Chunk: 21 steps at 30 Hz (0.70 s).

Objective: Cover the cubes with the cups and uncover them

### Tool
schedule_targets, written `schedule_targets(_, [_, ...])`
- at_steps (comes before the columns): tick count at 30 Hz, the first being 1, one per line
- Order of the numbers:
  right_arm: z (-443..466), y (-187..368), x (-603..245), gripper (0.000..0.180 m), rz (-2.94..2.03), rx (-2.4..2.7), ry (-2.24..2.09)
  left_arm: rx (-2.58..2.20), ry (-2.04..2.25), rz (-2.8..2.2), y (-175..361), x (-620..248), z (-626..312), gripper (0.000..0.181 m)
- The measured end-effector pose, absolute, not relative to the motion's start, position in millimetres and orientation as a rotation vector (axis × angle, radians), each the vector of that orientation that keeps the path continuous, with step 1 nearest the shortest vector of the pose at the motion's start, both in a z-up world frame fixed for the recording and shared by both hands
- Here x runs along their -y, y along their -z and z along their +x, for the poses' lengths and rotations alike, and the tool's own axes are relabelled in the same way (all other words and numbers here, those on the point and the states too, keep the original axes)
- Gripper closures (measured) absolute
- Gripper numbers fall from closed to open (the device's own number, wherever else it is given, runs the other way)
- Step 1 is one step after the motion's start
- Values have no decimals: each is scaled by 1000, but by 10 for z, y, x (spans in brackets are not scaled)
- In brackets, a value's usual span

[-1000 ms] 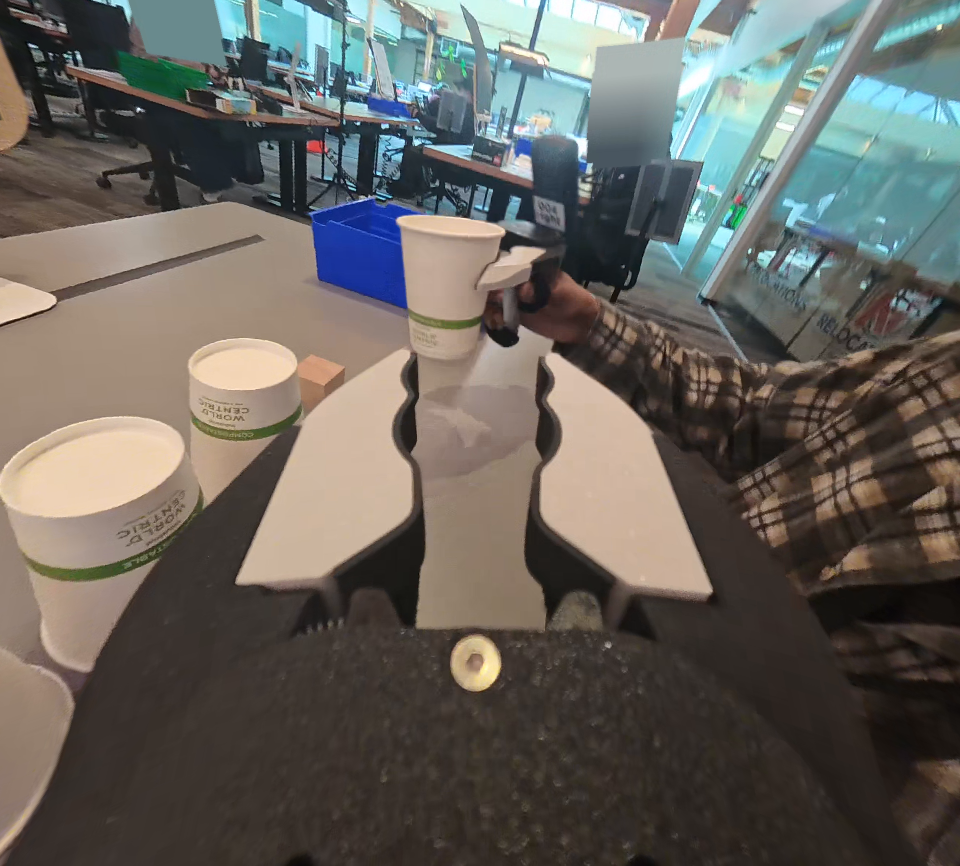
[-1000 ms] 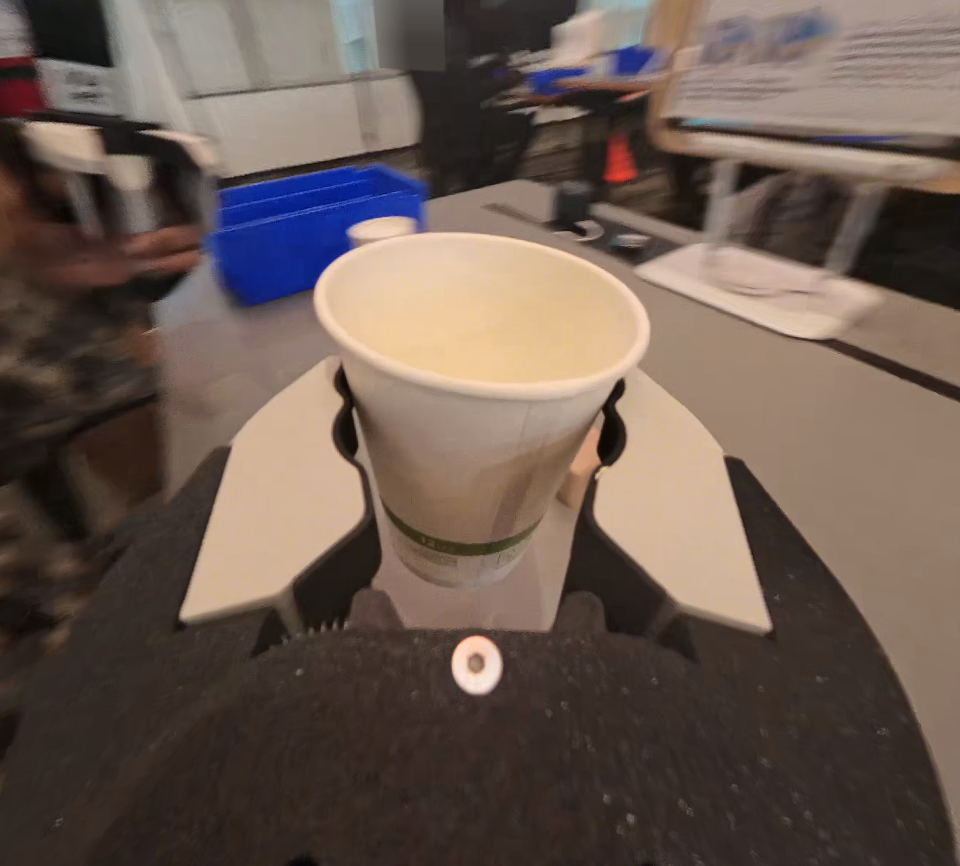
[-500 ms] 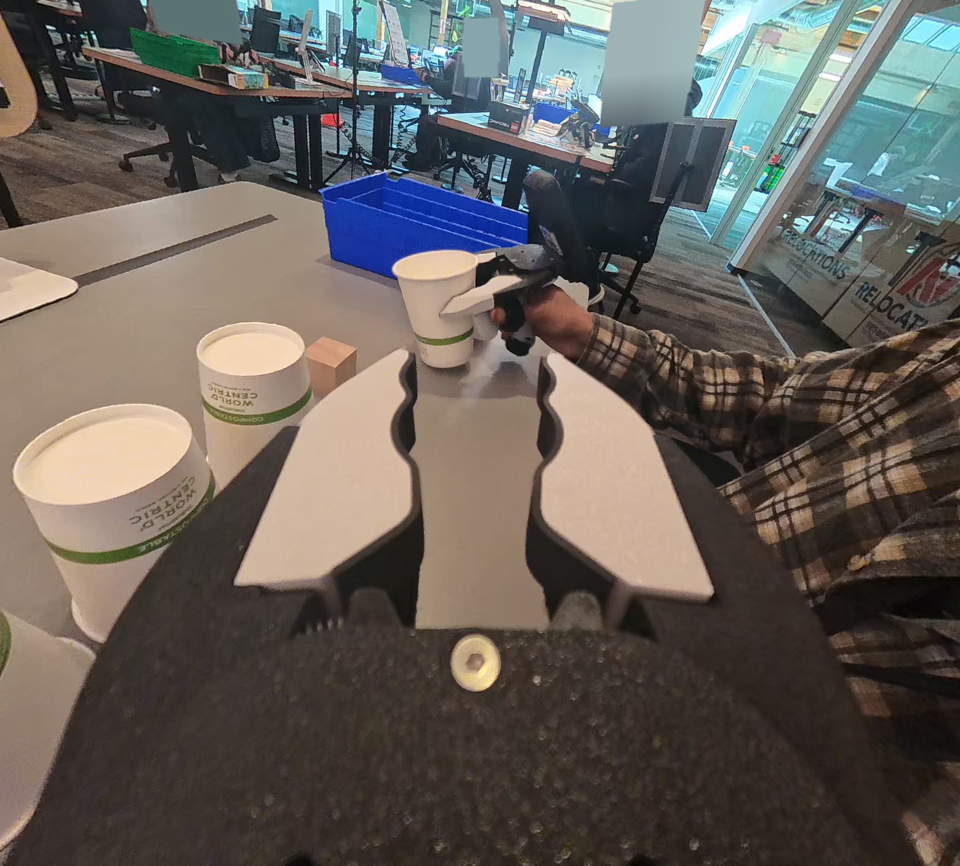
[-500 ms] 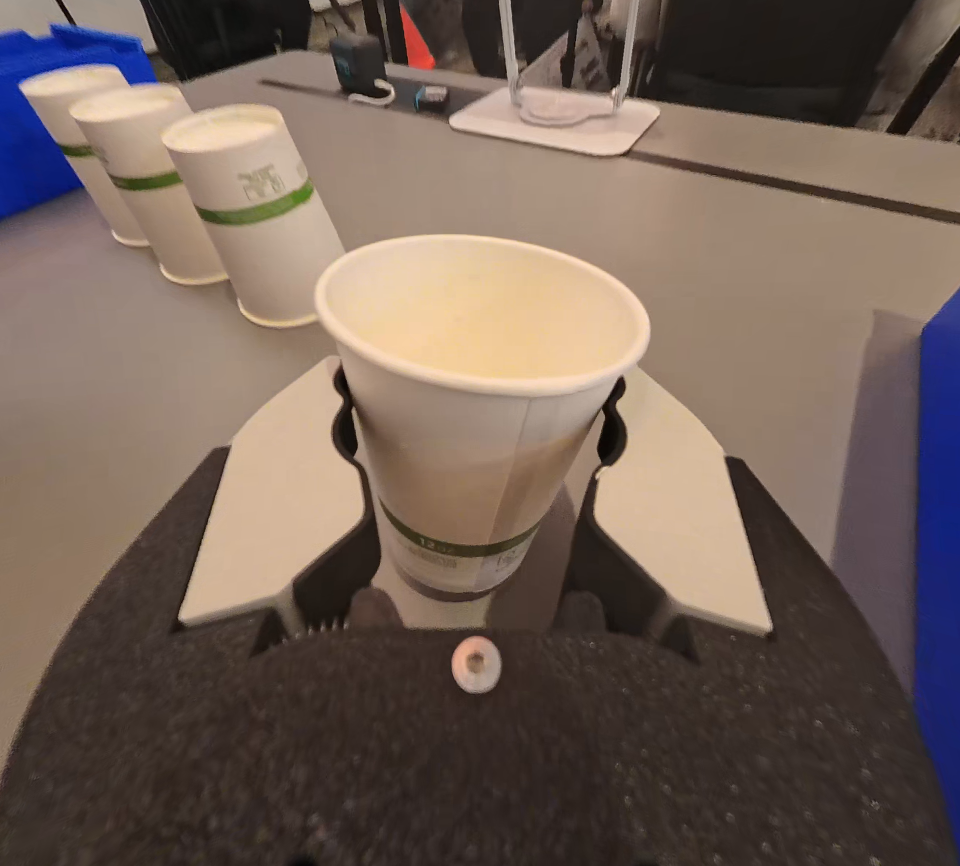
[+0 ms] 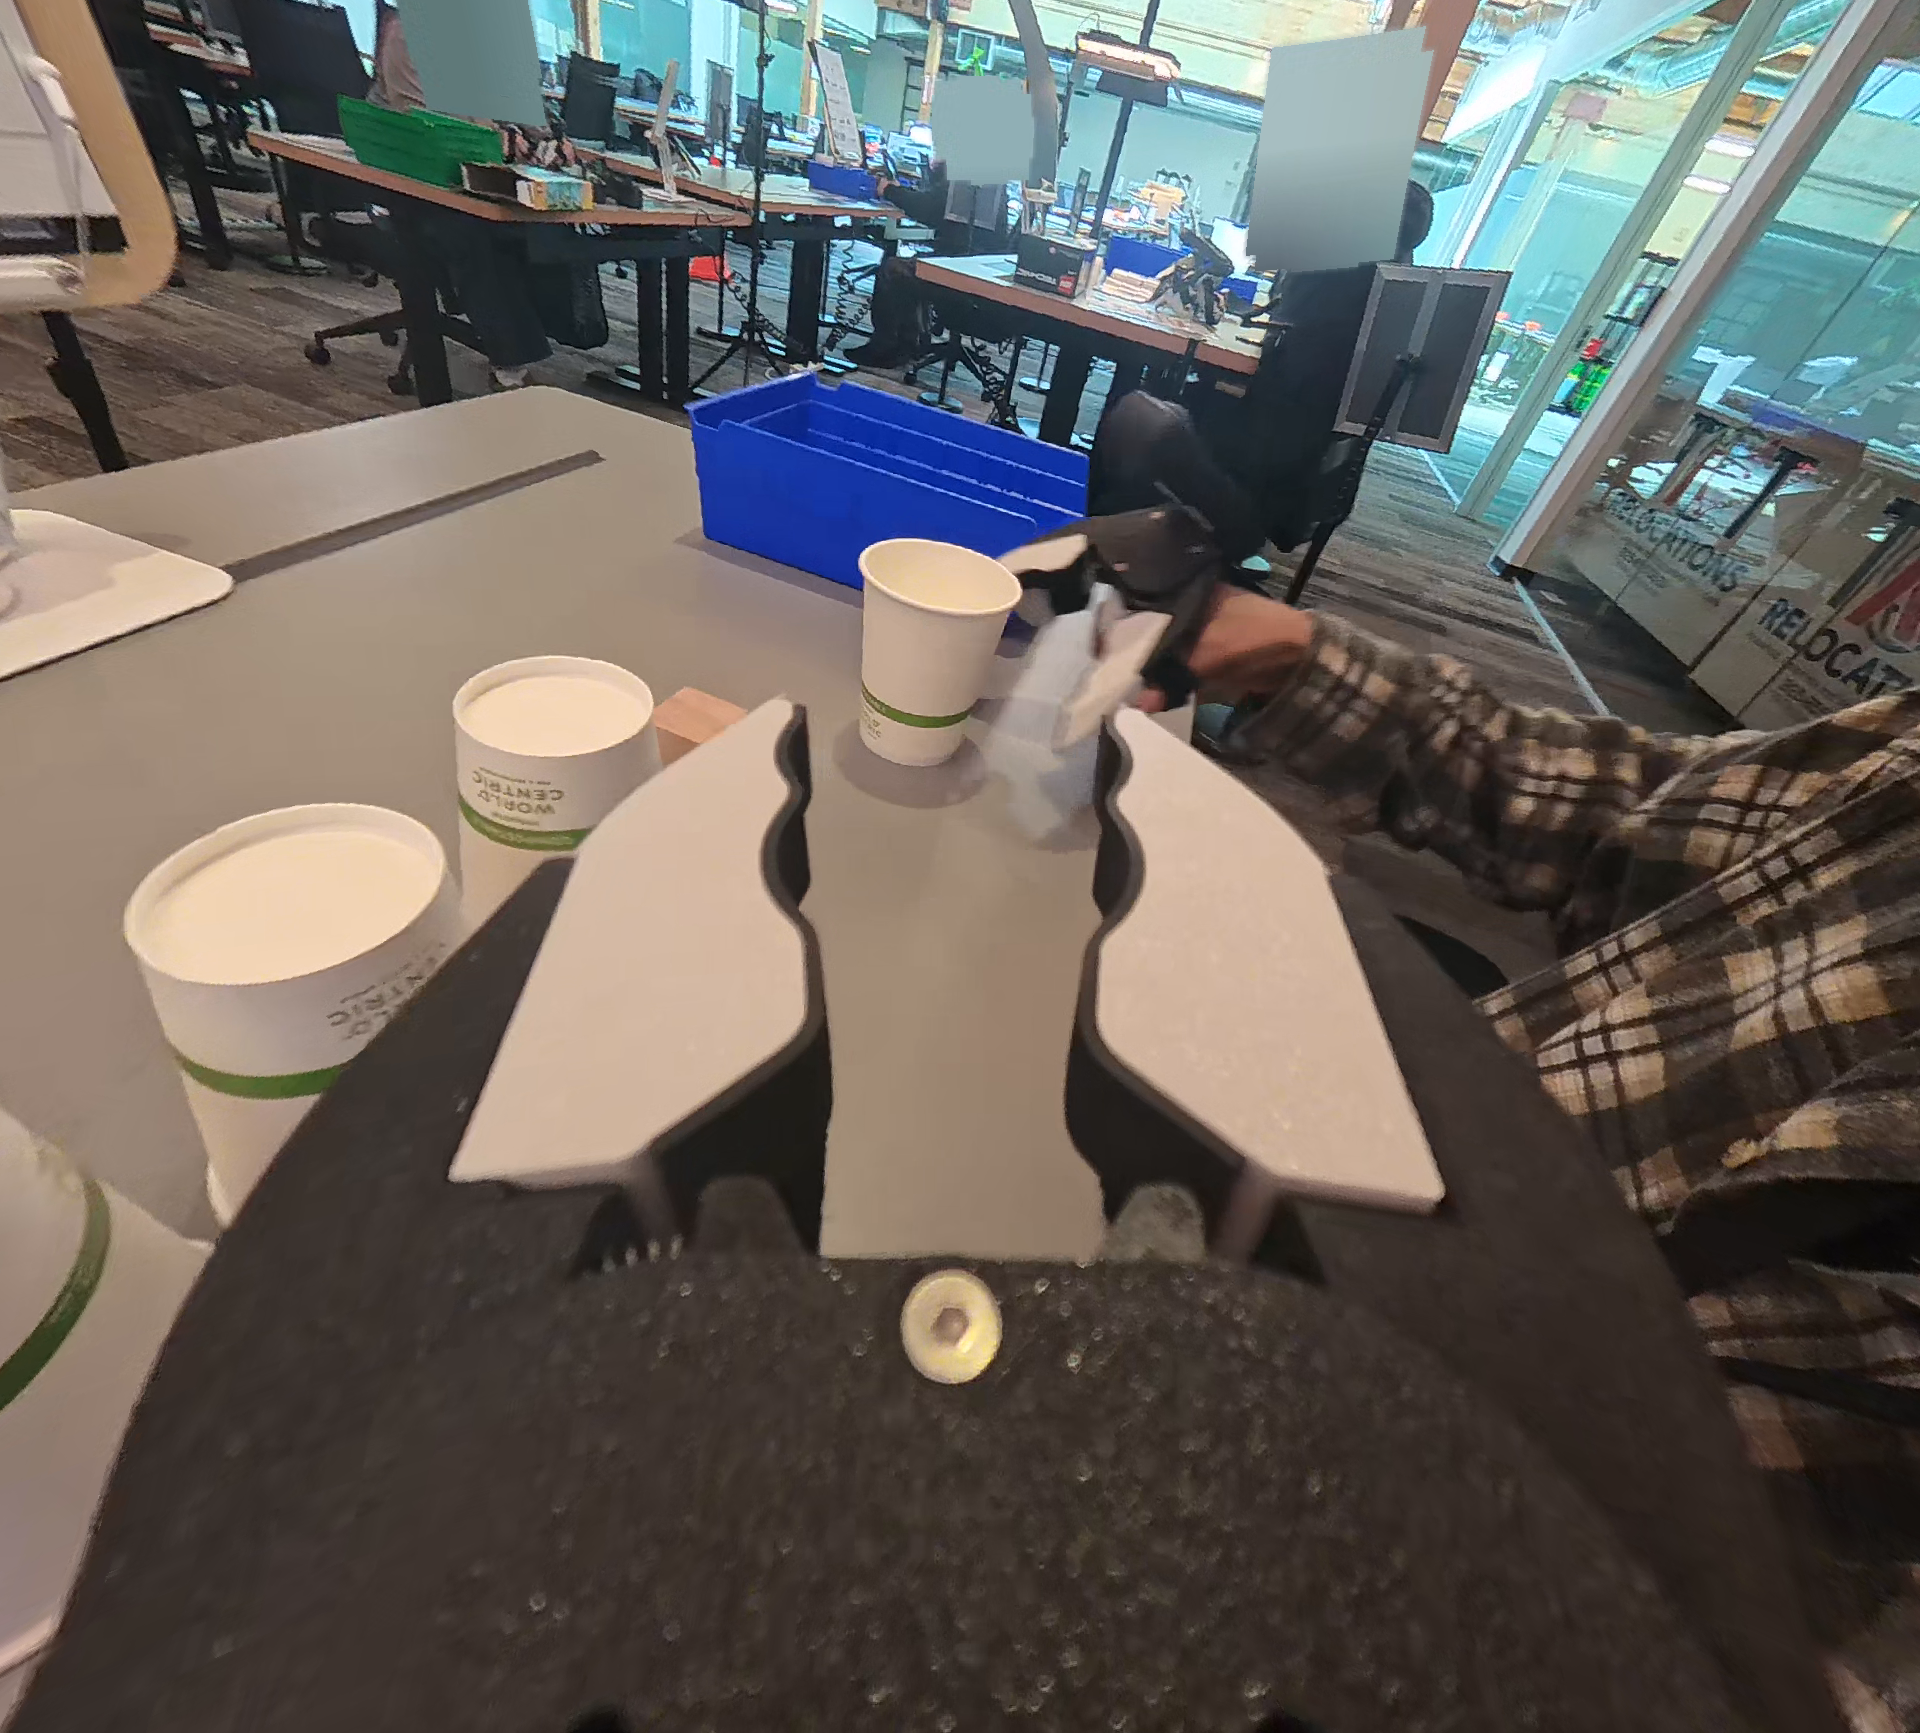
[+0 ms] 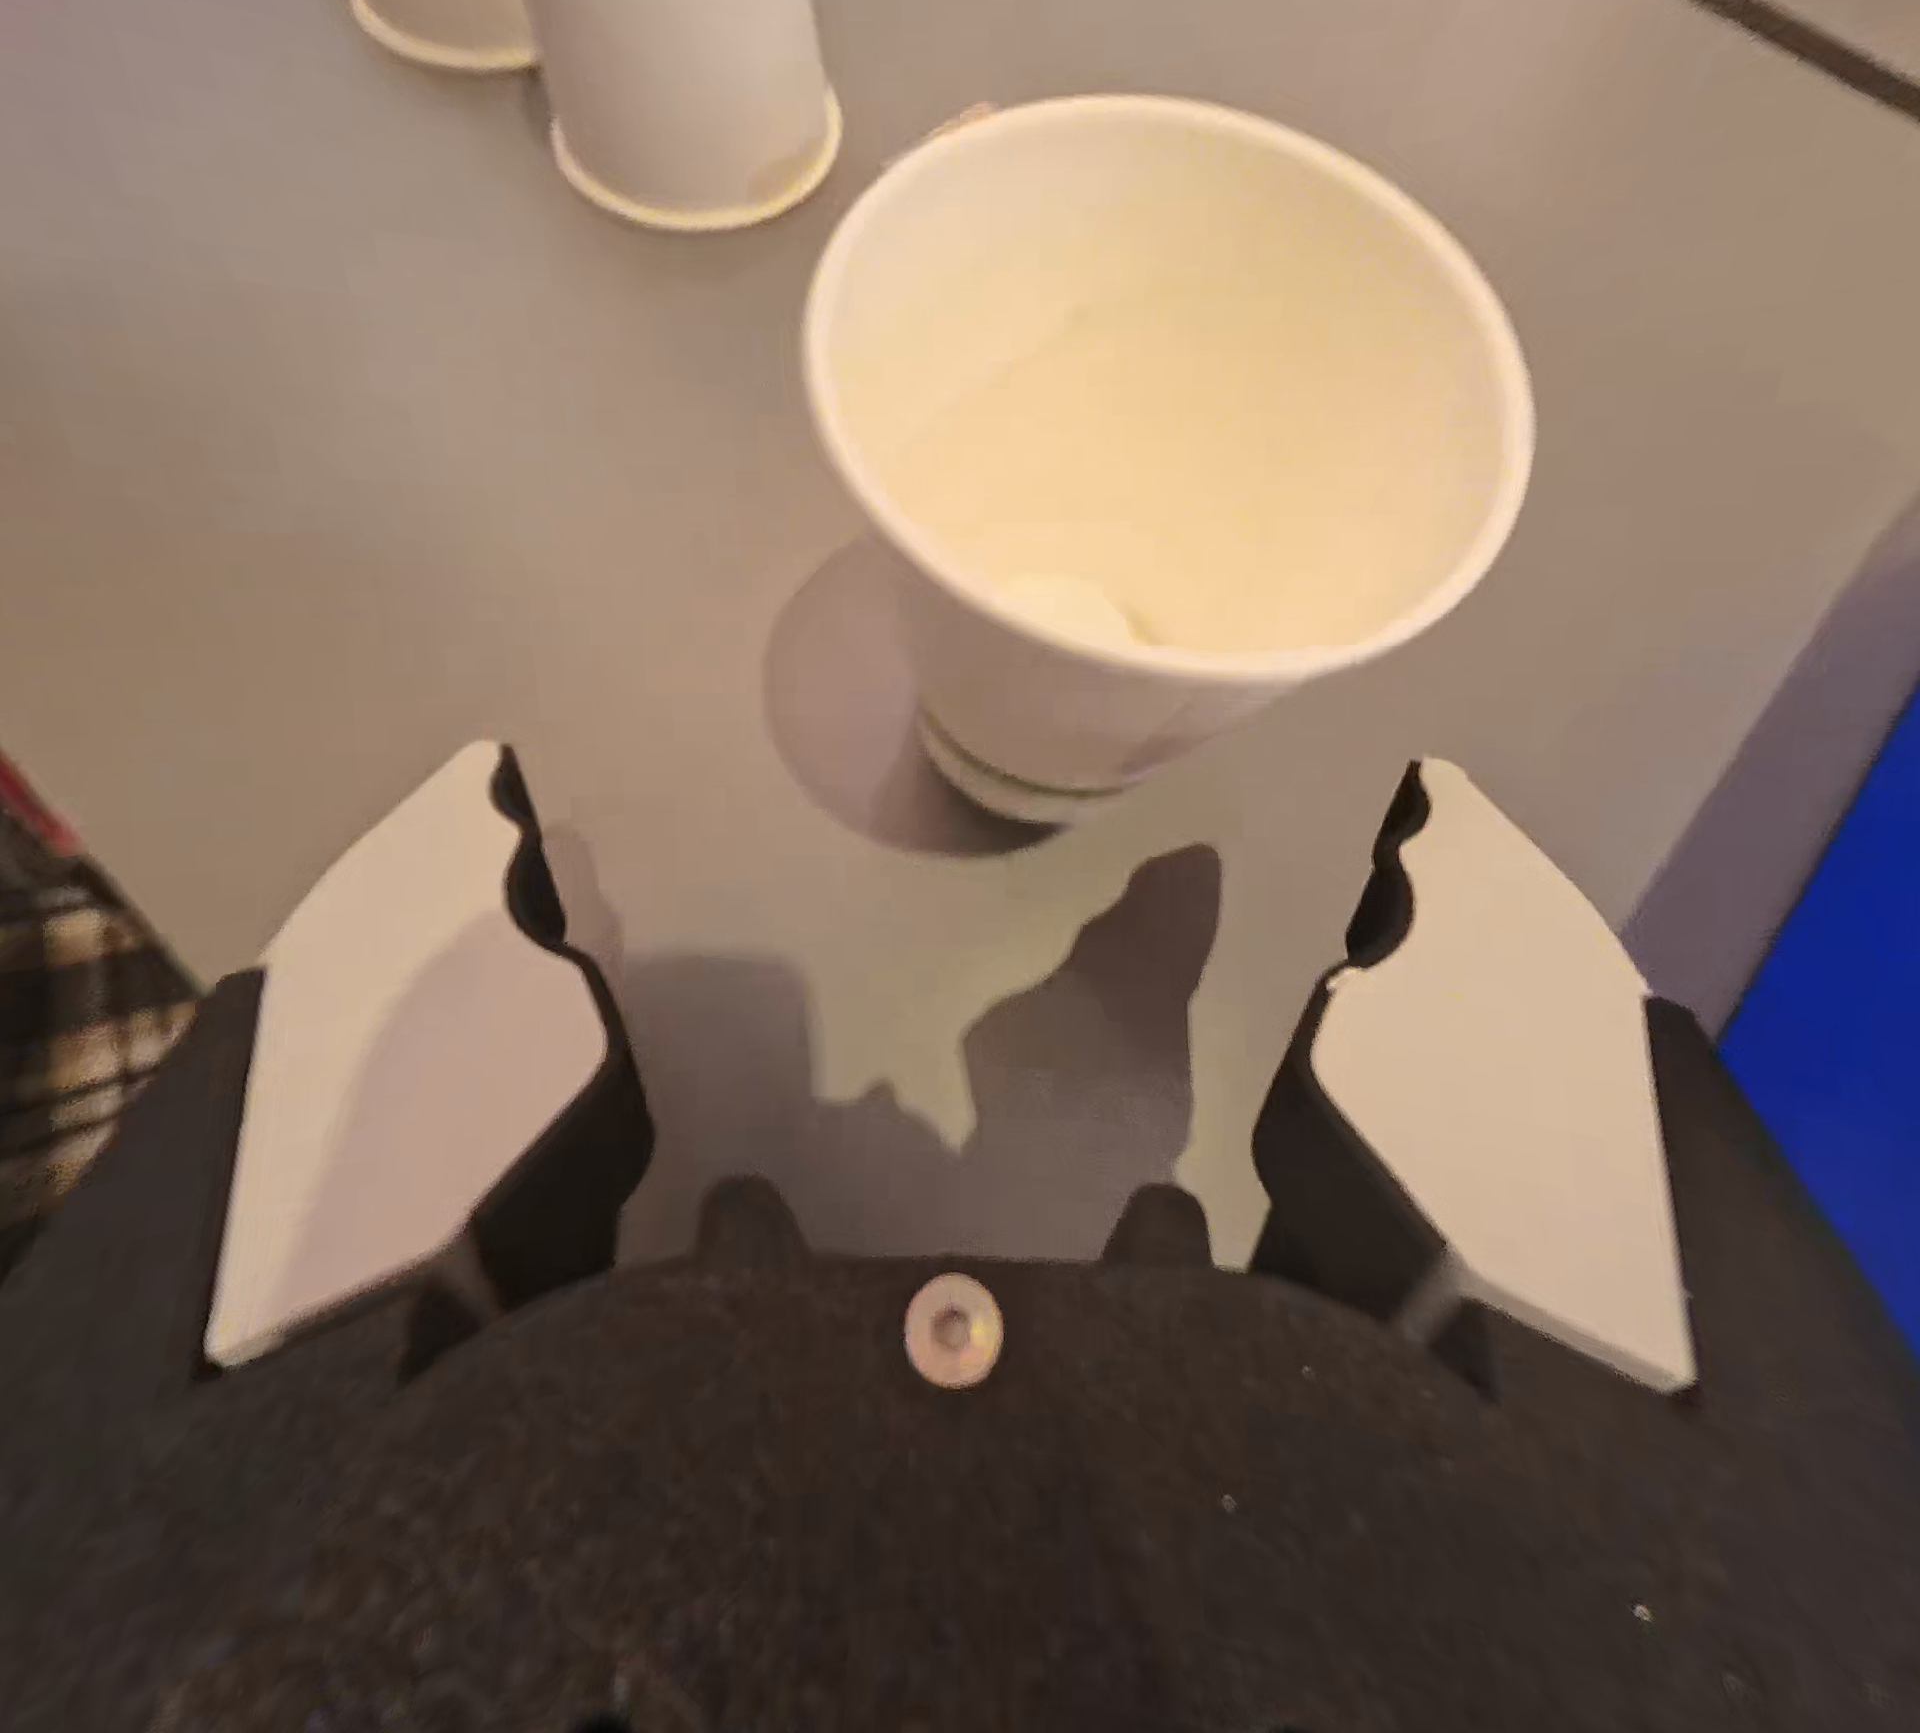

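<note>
An upright white paper cup (image 5: pixel 935 655) stands free on the grey table (image 5: pixel 520 561); it also shows in the right wrist view (image 6: pixel 1164 436). My right gripper (image 6: pixel 956 769) is wide open just behind the cup and does not touch it; in the left wrist view it (image 5: pixel 1075 634) hangs blurred to the cup's right. My left gripper (image 5: pixel 951 779) is open with only bare table between its fingers. Three upside-down cups (image 5: pixel 556 748) (image 5: pixel 291 956) (image 5: pixel 42 1268) stand in a row at the left. A wooden cube (image 5: pixel 698 719) sits uncovered behind the nearest of them to the upright cup.
A blue bin (image 5: pixel 883 478) stands behind the upright cup, and its edge shows at the right of the right wrist view (image 6: pixel 1849 904). The upside-down cups (image 6: pixel 665 21) stand beyond the upright cup. A person's plaid sleeve (image 5: pixel 1558 852) reaches in from the right. A white stand base (image 5: pixel 94 582) lies far left.
My right gripper lowered the upright cup onto the table, opened wide and drew back from it. My left gripper opened a little and stayed in place.
</note>
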State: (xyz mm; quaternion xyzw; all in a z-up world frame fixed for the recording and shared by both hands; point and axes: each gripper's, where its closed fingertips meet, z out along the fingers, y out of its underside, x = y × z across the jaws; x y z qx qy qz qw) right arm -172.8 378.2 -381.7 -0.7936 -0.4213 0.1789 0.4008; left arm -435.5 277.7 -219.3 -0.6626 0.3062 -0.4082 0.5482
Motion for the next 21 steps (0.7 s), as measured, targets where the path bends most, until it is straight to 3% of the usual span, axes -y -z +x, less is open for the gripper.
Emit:
schedule_targets(4, [-1564, 3644, -3544, 34, -2071, 1175, -371, -686, 948, -1563, 2150, -2812, -4454, 126])
schedule_targets(10, [-1849, 2803, -3652, 37, -1904, 1399, -180, -647, 961, -1554, 2109, -2838, -4548, 125])
schedule_targets(12, [-2188, 2626, -3720, 51, -1797, 1519, -180, -642, 957, -1554, 2102, -2842, -4567, 125])
schedule_targets(21, [-3577, 2988, -4153, 59, -1684, 2026, -247, -649, 956, -1561, 2114, -2845, -4607, 125])
